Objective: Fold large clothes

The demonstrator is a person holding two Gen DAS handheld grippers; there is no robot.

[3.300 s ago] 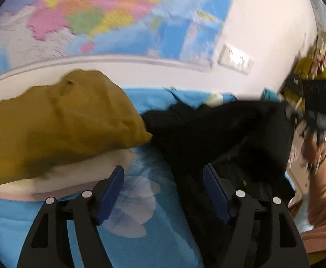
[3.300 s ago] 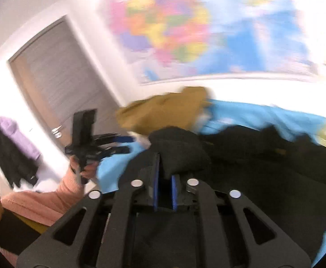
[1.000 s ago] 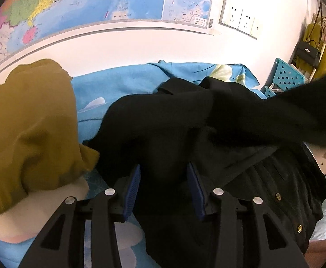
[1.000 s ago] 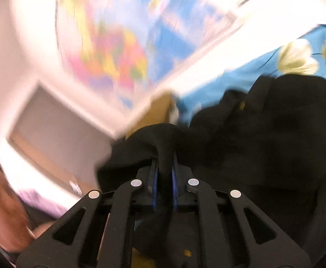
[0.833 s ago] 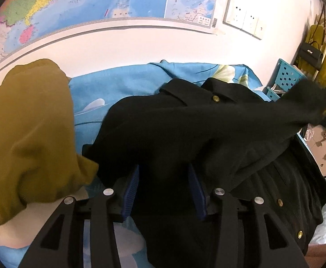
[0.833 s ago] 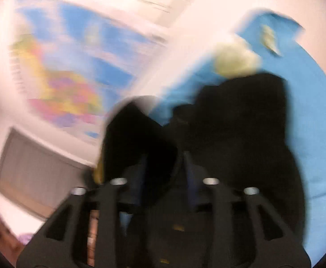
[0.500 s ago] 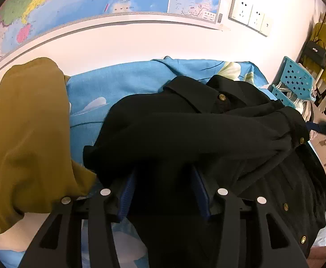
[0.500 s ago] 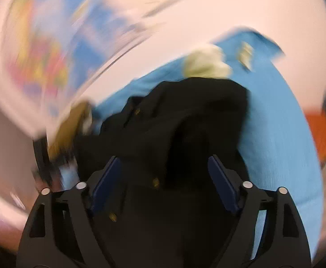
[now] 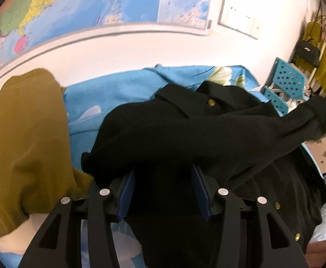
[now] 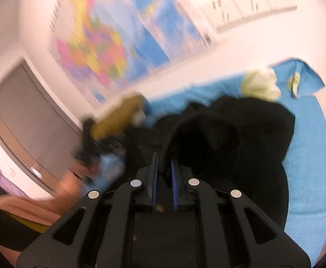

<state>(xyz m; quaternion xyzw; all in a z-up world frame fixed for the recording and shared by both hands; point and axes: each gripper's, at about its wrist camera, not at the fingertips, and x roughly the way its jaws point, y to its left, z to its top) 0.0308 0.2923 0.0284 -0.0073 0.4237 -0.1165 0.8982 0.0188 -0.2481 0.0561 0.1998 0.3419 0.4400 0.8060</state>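
Observation:
A black coat with gold buttons [image 9: 185, 138] lies on the blue bedsheet [image 9: 122, 89]. My left gripper [image 9: 163, 174] is shut on a thick fold of the coat at its left side, jaws partly apart around the cloth. One sleeve [image 9: 308, 116] stretches out to the right, held up off the bed. In the right wrist view, my right gripper [image 10: 164, 163] is shut on the black coat's sleeve end [image 10: 207, 138], with the rest of the coat [image 10: 263, 129] beyond it on the sheet [image 10: 308, 156].
A mustard-yellow garment [image 9: 22, 138] is heaped over a white pillow at the left. A map [image 9: 95, 4] hangs on the wall behind the bed. A blue perforated basket [image 9: 283, 84] and hanging clothes stand at the right. A grey door [image 10: 24, 116] is left in the right wrist view.
My right gripper let go of the sleeve, opened wide, then closed on the sleeve end again and lifted it to the right. My left gripper kept its hold on the coat.

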